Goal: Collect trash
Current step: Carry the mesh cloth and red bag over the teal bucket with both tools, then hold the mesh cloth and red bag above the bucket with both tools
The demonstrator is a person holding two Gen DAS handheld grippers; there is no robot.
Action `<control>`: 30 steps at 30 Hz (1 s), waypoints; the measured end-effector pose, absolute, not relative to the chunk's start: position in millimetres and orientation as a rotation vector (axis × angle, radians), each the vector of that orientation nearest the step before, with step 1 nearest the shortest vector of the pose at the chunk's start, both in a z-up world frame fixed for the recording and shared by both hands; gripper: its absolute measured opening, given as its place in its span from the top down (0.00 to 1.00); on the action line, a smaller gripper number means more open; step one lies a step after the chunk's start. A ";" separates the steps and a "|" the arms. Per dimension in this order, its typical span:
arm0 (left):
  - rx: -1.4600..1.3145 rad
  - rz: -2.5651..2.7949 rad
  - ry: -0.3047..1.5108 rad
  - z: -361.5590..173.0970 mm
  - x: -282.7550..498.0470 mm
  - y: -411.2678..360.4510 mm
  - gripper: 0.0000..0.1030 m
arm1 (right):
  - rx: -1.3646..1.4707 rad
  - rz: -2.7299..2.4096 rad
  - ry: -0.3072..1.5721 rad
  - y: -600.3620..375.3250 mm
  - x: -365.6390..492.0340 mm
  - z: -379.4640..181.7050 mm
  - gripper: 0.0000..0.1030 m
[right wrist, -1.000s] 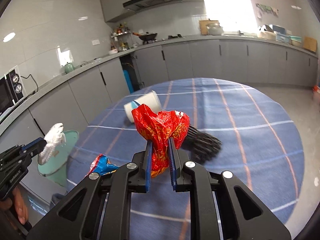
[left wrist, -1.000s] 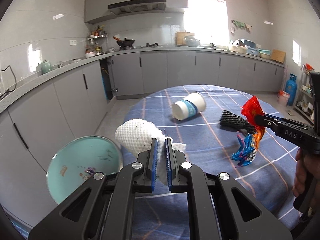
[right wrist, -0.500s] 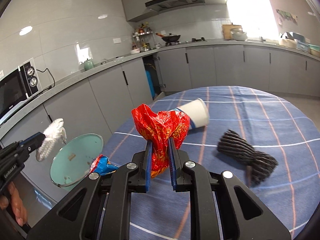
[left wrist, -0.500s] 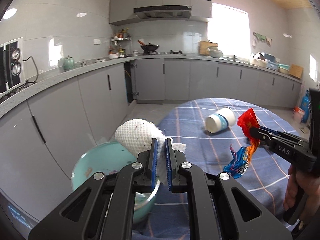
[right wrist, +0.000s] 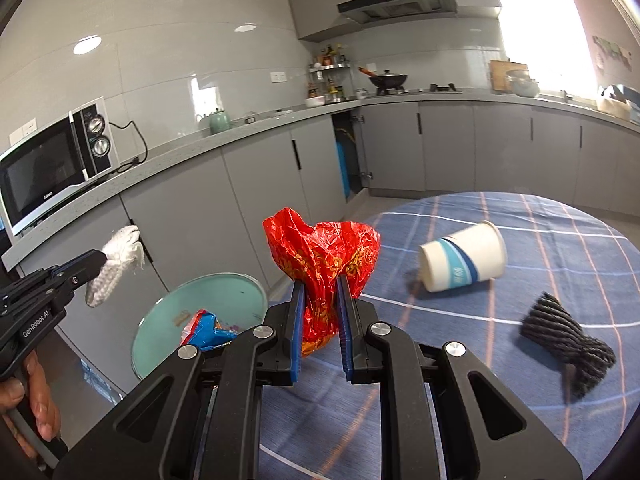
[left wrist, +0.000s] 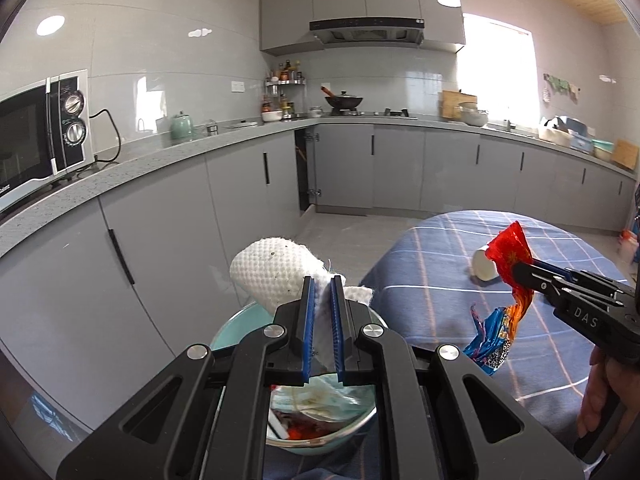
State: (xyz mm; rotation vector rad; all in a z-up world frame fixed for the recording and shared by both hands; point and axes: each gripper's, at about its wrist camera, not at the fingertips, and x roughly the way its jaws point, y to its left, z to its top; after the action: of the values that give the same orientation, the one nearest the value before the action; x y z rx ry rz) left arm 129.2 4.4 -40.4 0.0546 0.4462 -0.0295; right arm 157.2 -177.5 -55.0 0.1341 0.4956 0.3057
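Above the teal bin point(left wrist: 320, 432), my left tool point(left wrist: 320, 304) clamped white foam netting point(left wrist: 276, 276), my right tool point(right wrist: 322, 312) gripped a red wrapper point(right wrist: 324, 264); a paper cup point(right wrist: 460, 264) and black netting point(right wrist: 564, 340) remained on the bench point(right wrist: 520, 400).

My left gripper point(left wrist: 320, 292) pinches a white waffle-textured cloth wad point(left wrist: 276, 276) above a round teal bin point(left wrist: 320, 428) holding trash.
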 end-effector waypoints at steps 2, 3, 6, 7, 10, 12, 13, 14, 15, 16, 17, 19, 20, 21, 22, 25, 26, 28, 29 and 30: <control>0.057 -0.014 0.451 -40.8 131.2 9.2 0.91 | 0.127 0.320 0.492 -169.4 158.8 -53.3 0.84; 0.054 -0.006 0.453 -40.7 131.9 12.0 0.91 | 0.122 0.329 0.490 -163.9 160.0 -52.6 0.84; 0.052 0.010 0.453 -39.8 134.8 18.9 0.91 | 0.112 0.347 0.487 -151.4 164.2 -49.3 0.84; 0.055 0.019 0.451 -39.9 135.0 20.8 0.91 | 0.108 0.354 0.486 -146.7 165.5 -48.2 0.84; 0.049 0.039 0.451 -40.3 134.9 28.5 0.91 | 0.101 0.371 0.485 -137.6 169.1 -46.0 0.84; 0.040 0.053 0.452 -40.2 135.6 33.9 0.91 | 0.095 0.382 0.483 -131.4 170.9 -45.3 0.84; 0.039 0.059 0.452 -40.2 136.0 36.3 0.91 | 0.091 0.390 0.483 -127.9 172.4 -44.9 0.84; 0.039 0.066 0.451 -40.2 135.7 38.3 0.91 | 0.088 0.396 0.483 -125.1 173.8 -44.3 0.84; 0.041 0.073 0.448 -39.9 135.9 39.8 0.91 | 0.082 0.404 0.483 -121.1 175.4 -44.0 0.84; 0.042 0.084 0.446 -39.7 136.0 42.4 0.91 | 0.077 0.409 0.484 -118.4 176.9 -43.9 0.84; 0.040 0.088 0.447 -39.4 137.3 44.2 0.91 | 0.074 0.416 0.484 -115.3 178.4 -43.8 0.84; 0.035 0.100 0.450 -39.8 138.8 48.2 0.91 | 0.068 0.427 0.487 -109.1 181.9 -43.3 0.84; 0.034 0.105 0.450 -39.8 139.4 50.0 0.91 | 0.064 0.433 0.487 -106.1 183.6 -43.0 0.84; 0.035 0.111 0.450 -40.0 139.7 51.5 0.91 | 0.061 0.436 0.488 -103.7 184.5 -42.8 0.84; 0.034 0.119 0.450 -40.0 140.4 54.1 0.91 | 0.058 0.441 0.488 -101.0 186.1 -42.2 0.84; 0.023 0.135 0.451 -39.9 141.4 61.9 0.91 | 0.051 0.451 0.486 -94.1 189.7 -40.1 0.84; 0.020 0.139 0.450 -39.4 141.7 63.9 0.91 | 0.050 0.454 0.486 -92.6 190.5 -39.9 0.84; 0.014 0.149 0.448 -39.0 141.8 68.5 0.91 | 0.045 0.460 0.488 -89.1 193.2 -39.4 0.84; 0.012 0.153 0.448 -38.9 142.0 70.8 0.91 | 0.042 0.463 0.488 -86.9 194.1 -39.4 0.84; 0.010 0.156 0.449 -38.8 142.4 73.1 0.91 | 0.039 0.465 0.488 -85.0 195.1 -39.1 0.84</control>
State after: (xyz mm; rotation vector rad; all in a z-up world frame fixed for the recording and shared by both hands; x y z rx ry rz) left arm 142.4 73.1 -38.8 0.0102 0.4485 0.1564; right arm 195.1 -85.0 -39.1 0.0386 0.4876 0.4654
